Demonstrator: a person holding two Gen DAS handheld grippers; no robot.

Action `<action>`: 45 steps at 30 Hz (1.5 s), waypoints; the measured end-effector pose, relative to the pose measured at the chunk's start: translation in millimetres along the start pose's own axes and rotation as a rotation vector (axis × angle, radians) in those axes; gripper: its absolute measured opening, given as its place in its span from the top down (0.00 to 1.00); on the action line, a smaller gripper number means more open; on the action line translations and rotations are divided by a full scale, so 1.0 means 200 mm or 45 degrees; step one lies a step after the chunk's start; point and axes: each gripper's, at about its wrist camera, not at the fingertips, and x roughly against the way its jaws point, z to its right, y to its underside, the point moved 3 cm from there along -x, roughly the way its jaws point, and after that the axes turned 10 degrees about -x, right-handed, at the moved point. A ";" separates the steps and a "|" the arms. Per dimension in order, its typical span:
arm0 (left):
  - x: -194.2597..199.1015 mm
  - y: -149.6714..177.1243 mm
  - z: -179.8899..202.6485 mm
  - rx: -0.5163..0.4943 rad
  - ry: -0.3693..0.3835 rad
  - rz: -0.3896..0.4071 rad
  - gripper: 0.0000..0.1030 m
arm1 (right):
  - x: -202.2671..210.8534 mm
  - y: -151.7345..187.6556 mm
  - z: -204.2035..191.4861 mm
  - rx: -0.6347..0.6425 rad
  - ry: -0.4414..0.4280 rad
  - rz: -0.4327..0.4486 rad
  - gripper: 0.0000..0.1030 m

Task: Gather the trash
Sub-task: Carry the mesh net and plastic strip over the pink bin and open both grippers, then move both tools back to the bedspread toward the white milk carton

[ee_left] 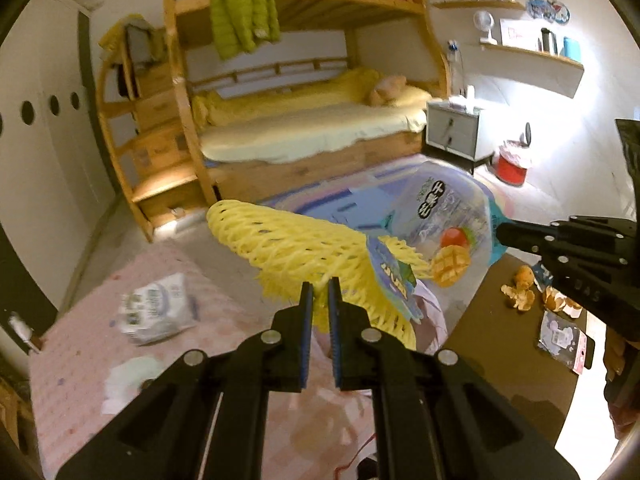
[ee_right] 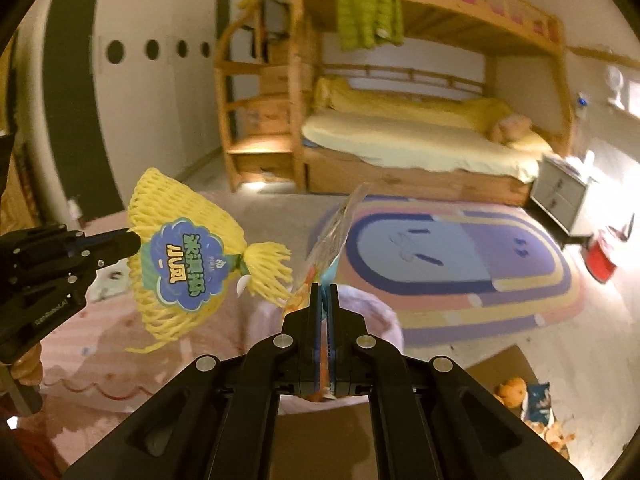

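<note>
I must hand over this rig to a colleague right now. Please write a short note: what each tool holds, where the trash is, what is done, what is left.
Left tool: shut on the yellow foam fruit net.
Right tool: shut on the clear mango snack bag.
Both pieces are off the surfaces, carried in the air.
Still lying around: crumpled white bag and a tissue on the pink cloth; orange peels and small wrappers on the brown surface.
A red bin stands by the nightstand.
Left: drop both pieces, then collect the rest.
</note>
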 end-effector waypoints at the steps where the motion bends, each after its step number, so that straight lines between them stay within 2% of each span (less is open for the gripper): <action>1: -0.03 0.00 0.01 -0.004 0.009 -0.014 0.94 | -0.03 0.01 0.03 -0.012 0.012 -0.019 0.98; 8: -0.31 -0.01 0.08 -0.054 0.038 -0.133 0.94 | -0.27 0.08 0.14 -0.046 0.059 -0.144 0.98; 11: -0.39 -0.01 0.09 -0.057 0.033 -0.167 0.87 | -0.34 0.09 0.16 -0.054 0.065 -0.171 0.95; 12: -0.41 -0.01 0.09 -0.054 0.031 -0.176 0.77 | -0.36 0.09 0.16 -0.058 0.062 -0.177 0.94; 13: -0.44 -0.01 0.08 -0.045 0.019 -0.186 0.59 | -0.39 0.09 0.17 -0.063 0.057 -0.184 0.93; 15: -0.45 -0.01 0.07 -0.024 0.014 -0.179 0.45 | -0.44 0.09 0.17 -0.077 0.045 -0.208 0.92; 18: -0.45 0.00 0.04 0.012 0.009 -0.192 0.43 | -0.50 0.11 0.19 -0.090 0.048 -0.248 0.76; 19: -0.44 0.01 0.02 0.026 0.003 -0.197 0.42 | -0.50 0.11 0.19 -0.094 0.053 -0.249 0.74; 25: -0.33 0.07 -0.09 0.111 -0.038 -0.204 0.39 | -0.41 0.10 0.20 -0.125 0.055 -0.236 0.74; 31: -0.15 0.15 -0.18 0.176 -0.078 -0.195 0.39 | -0.26 0.06 0.14 -0.147 0.000 -0.185 0.74; 37: 0.02 0.25 -0.28 0.245 -0.133 -0.181 0.37 | -0.13 0.02 -0.08 -0.106 -0.099 -0.146 0.74; 45: 0.20 0.47 -0.51 0.389 -0.242 -0.203 0.34 | -0.10 0.08 -0.46 0.015 -0.250 -0.213 0.73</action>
